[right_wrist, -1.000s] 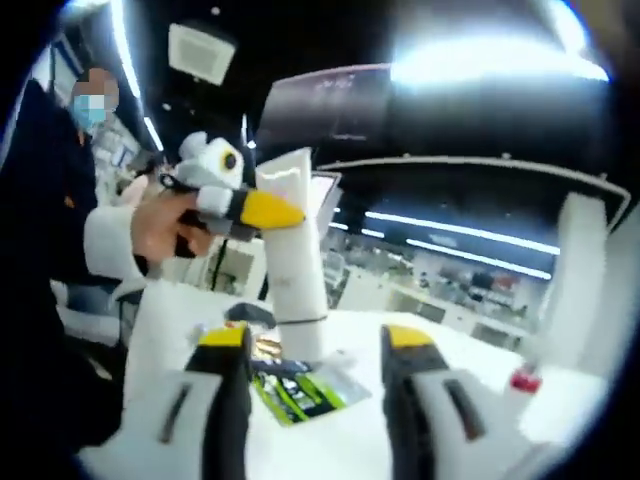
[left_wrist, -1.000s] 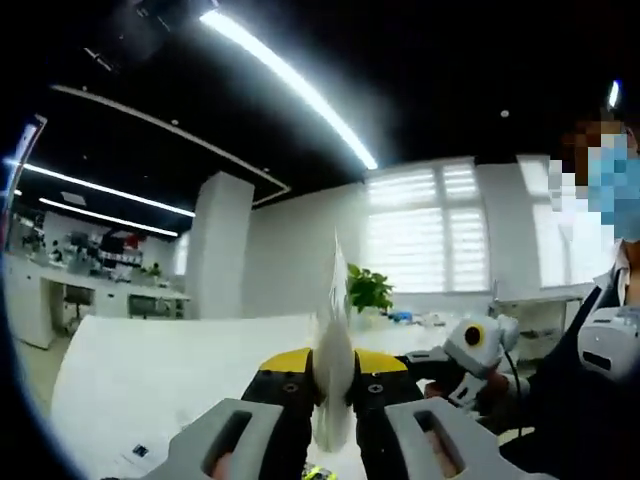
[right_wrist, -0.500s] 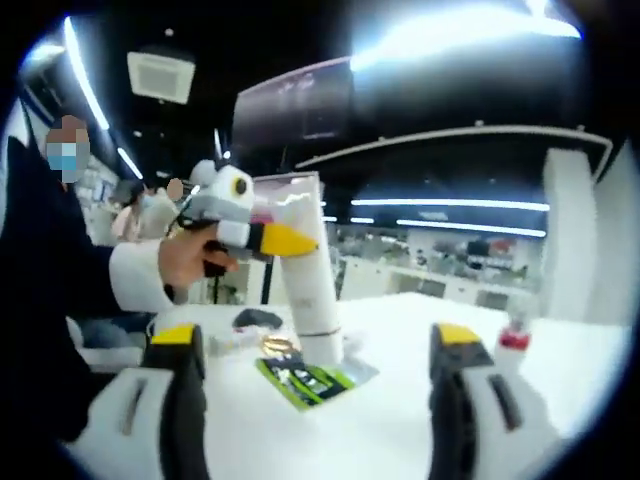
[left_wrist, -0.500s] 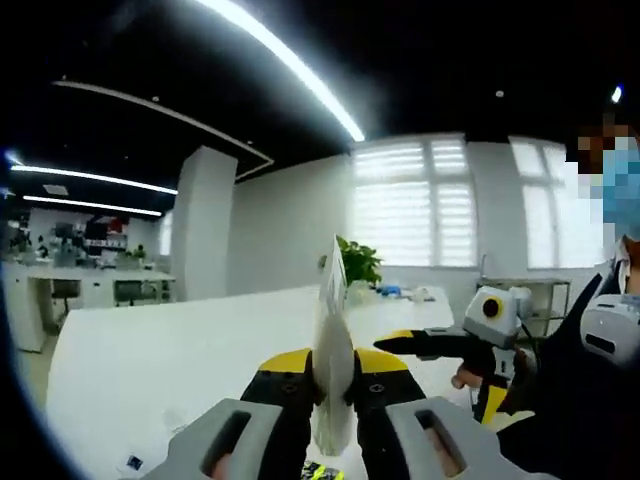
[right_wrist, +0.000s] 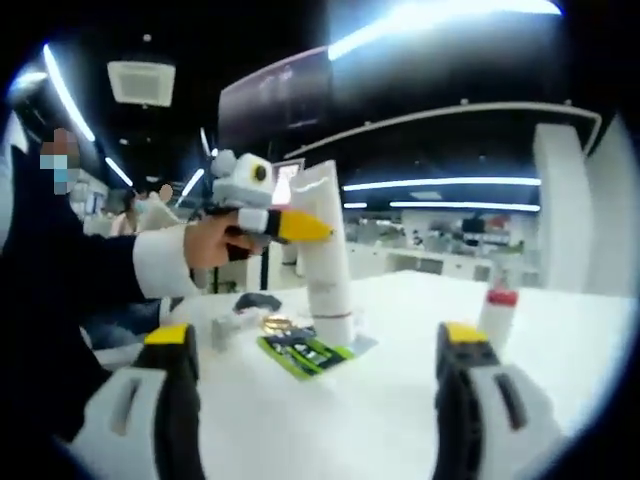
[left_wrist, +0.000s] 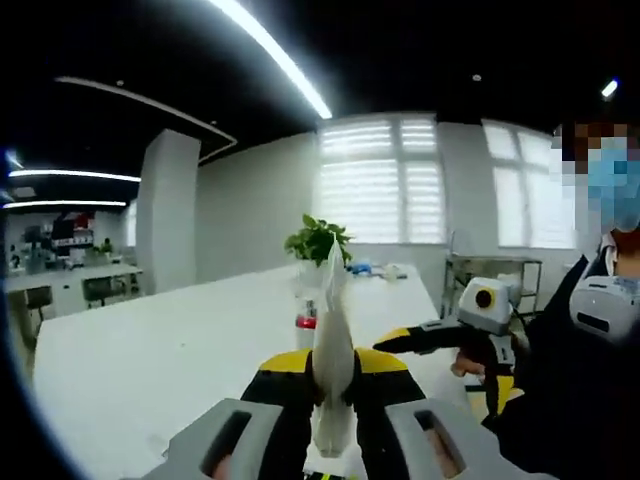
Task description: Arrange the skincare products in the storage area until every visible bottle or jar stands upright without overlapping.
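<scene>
1. Two grippers are at work above a white table [right_wrist: 400, 400].
2. Left gripper [left_wrist: 333, 385] is clamped on a white tube [left_wrist: 331, 370], which stands cap-down on the table beside a green packet [right_wrist: 305, 352].
3. Right gripper [right_wrist: 315, 385] has its jaws spread wide, holding nothing.
4. Red-capped bottle [right_wrist: 497, 312] stands upright, apart from the tube.

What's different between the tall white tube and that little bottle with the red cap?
The white tube is much taller than the red-capped bottle. The tube is clamped near its top by the left gripper, while the bottle stands free, untouched, near the open right gripper. The tube stands cap-down on a green packet; the bottle sits on the bare table. Both are upright and pale-bodied.
</scene>
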Action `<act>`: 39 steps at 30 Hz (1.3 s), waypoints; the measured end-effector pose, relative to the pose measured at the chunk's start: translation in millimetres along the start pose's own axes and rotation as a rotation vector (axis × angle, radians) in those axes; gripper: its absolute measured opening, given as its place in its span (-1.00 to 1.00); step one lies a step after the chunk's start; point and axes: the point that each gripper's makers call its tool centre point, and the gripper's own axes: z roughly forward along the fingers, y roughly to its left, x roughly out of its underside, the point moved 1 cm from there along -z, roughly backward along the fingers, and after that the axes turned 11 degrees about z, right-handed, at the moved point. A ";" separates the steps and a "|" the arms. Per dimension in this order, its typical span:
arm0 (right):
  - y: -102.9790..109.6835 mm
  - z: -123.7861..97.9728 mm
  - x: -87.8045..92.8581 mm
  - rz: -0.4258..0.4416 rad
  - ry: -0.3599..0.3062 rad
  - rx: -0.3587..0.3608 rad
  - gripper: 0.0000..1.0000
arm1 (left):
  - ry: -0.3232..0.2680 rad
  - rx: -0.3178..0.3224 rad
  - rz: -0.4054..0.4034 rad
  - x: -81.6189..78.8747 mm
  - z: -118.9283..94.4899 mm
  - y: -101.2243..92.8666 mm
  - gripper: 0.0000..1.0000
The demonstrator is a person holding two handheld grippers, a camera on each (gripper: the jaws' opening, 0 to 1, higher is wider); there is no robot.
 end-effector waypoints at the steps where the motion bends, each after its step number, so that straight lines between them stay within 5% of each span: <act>1: -0.3 -3.2 -0.7 0.003 -0.002 0.002 1.00 | 0.008 0.009 0.002 0.9 1.6 1.3 -0.74; 18: -25.3 -39.6 -0.5 0.060 -0.037 0.060 1.00 | 0.064 0.151 0.011 12.0 44.2 10.3 -0.73; 22: -30.4 -42.4 0.1 0.061 -0.033 0.076 1.00 | 0.100 0.140 0.018 20.4 52.3 21.7 -0.73; 39: -35.2 -51.0 5.8 0.074 -0.013 0.121 1.00 | 0.098 0.193 -0.004 30.0 71.6 34.2 -0.73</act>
